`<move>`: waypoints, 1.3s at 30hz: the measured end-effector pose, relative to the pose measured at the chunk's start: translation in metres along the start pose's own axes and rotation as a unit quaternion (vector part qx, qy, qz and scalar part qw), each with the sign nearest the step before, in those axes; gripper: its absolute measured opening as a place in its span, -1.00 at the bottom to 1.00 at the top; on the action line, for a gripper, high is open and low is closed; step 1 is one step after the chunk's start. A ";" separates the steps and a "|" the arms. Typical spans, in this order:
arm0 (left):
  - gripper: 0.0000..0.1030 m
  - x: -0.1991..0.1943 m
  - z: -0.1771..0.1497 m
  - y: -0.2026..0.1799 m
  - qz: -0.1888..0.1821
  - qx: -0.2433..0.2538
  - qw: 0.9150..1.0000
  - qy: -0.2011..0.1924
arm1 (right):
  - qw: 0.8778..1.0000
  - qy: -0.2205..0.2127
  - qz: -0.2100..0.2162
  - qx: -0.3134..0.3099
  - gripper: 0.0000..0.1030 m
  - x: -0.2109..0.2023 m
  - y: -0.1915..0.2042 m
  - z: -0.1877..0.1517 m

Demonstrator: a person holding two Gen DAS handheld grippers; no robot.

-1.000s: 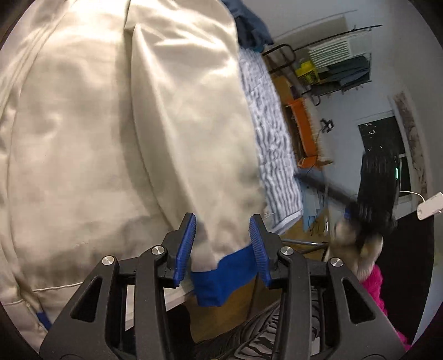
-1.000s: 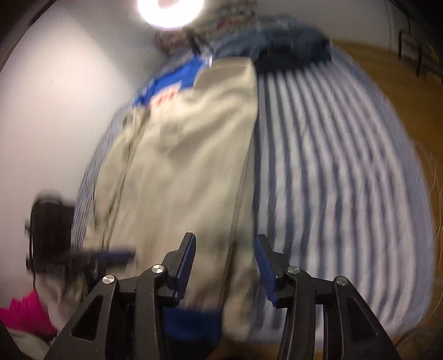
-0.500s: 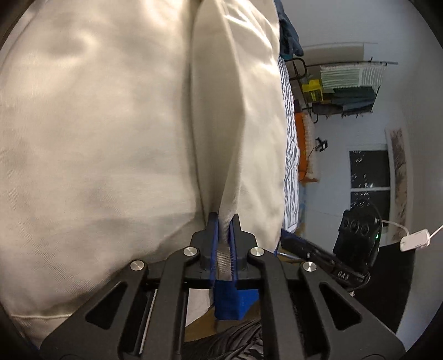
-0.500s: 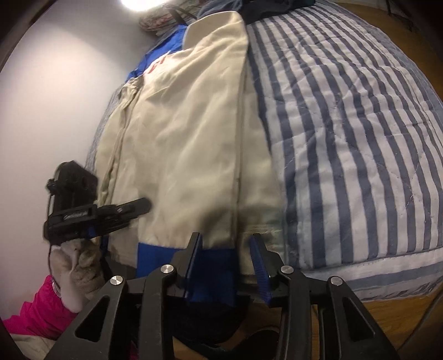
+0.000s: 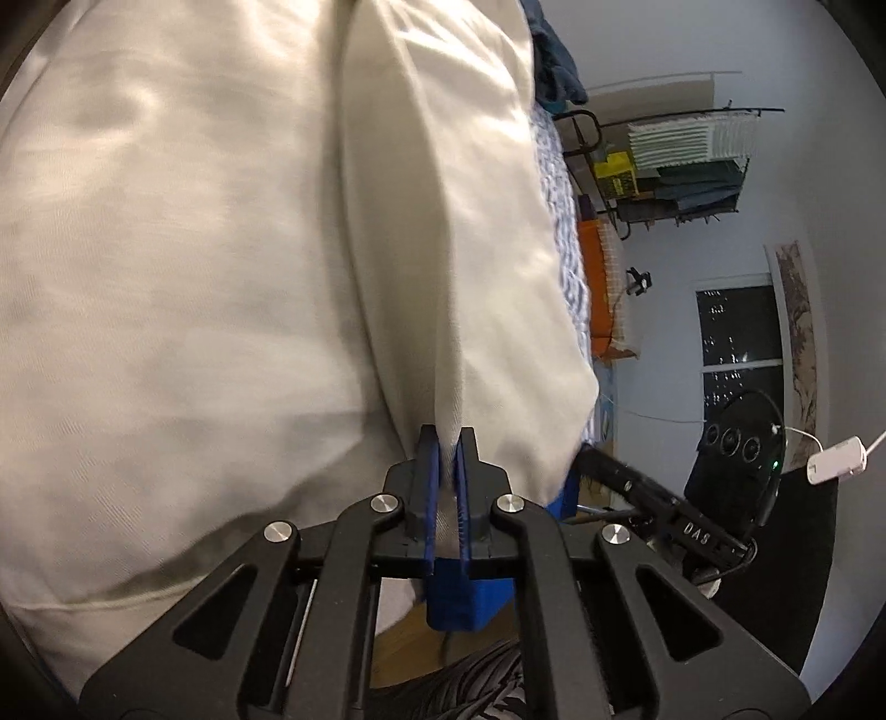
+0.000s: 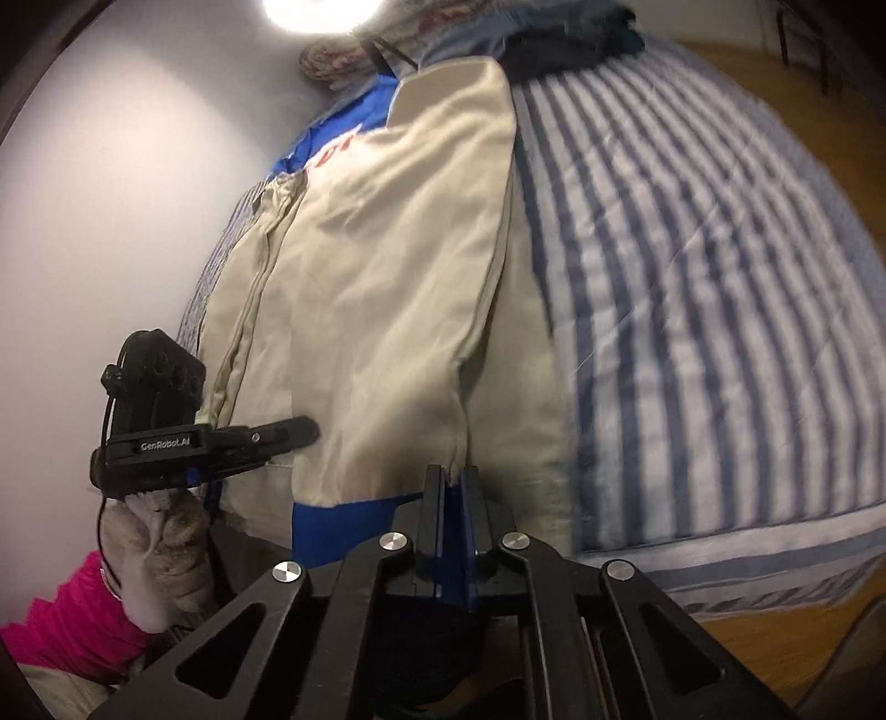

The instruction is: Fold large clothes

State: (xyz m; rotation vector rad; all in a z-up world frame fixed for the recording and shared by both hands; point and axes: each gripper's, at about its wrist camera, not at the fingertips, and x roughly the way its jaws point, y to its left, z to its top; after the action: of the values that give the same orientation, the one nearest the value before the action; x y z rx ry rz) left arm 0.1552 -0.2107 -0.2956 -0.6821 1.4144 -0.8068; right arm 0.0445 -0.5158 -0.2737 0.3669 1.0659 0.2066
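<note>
A large cream jacket (image 6: 376, 266) with a blue hem band (image 6: 343, 526) and blue upper part lies lengthwise on a striped bed (image 6: 692, 310). My left gripper (image 5: 447, 443) is shut on the jacket's (image 5: 221, 266) bottom edge, with the blue hem band (image 5: 465, 603) hanging below the fingers. My right gripper (image 6: 451, 476) is shut on the bottom edge too, further right along the hem. The left gripper also shows in the right wrist view (image 6: 299, 429), at the jacket's left bottom corner. The right gripper shows in the left wrist view (image 5: 587, 462).
Dark clothes (image 6: 559, 41) are piled at the bed's far end. A white wall (image 6: 111, 194) runs along the bed's left side. Wooden floor (image 6: 786, 637) lies right of the bed. A clothes rack (image 5: 686, 160) and an orange item (image 5: 595, 288) stand across the room.
Both grippers have gone from open to shut on the jacket's bottom hem: the left one by half a second ago, the right one since then. The hem is lifted a little.
</note>
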 end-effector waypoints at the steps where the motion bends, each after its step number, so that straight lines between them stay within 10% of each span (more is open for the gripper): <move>1: -0.93 0.000 -0.001 -0.001 -0.003 0.003 1.000 0.001 | 1.000 -0.006 -0.001 0.001 -0.96 -0.007 -0.003 0.002; 9: -0.93 0.015 -0.003 0.000 0.044 0.046 0.998 0.001 | 0.999 0.026 -0.037 -0.012 -0.89 0.017 -0.017 -0.004; 17: -0.75 -0.013 -0.007 -0.009 0.048 0.053 0.997 -0.024 | 0.999 -0.034 0.014 0.032 0.17 0.002 -0.040 0.007; 24: -0.75 -0.023 -0.018 -0.041 0.071 0.123 0.988 -0.058 | 1.000 0.006 0.003 0.030 0.10 0.032 -0.041 0.008; 31: -0.75 -0.002 -0.004 -0.054 0.146 0.170 0.971 -0.081 | 0.999 -0.003 0.010 0.037 -0.67 0.026 -0.033 0.002; 39: -0.75 0.006 0.000 -0.031 0.184 0.158 0.968 -0.068 | 0.999 -0.023 0.015 0.020 -0.39 0.017 -0.021 0.003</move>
State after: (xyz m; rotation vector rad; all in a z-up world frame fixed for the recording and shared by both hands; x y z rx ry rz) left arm 0.1526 -0.2337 -0.2738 -0.2134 1.2045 -0.6557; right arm 0.0548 -0.5294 -0.2944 0.4230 1.0215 0.2030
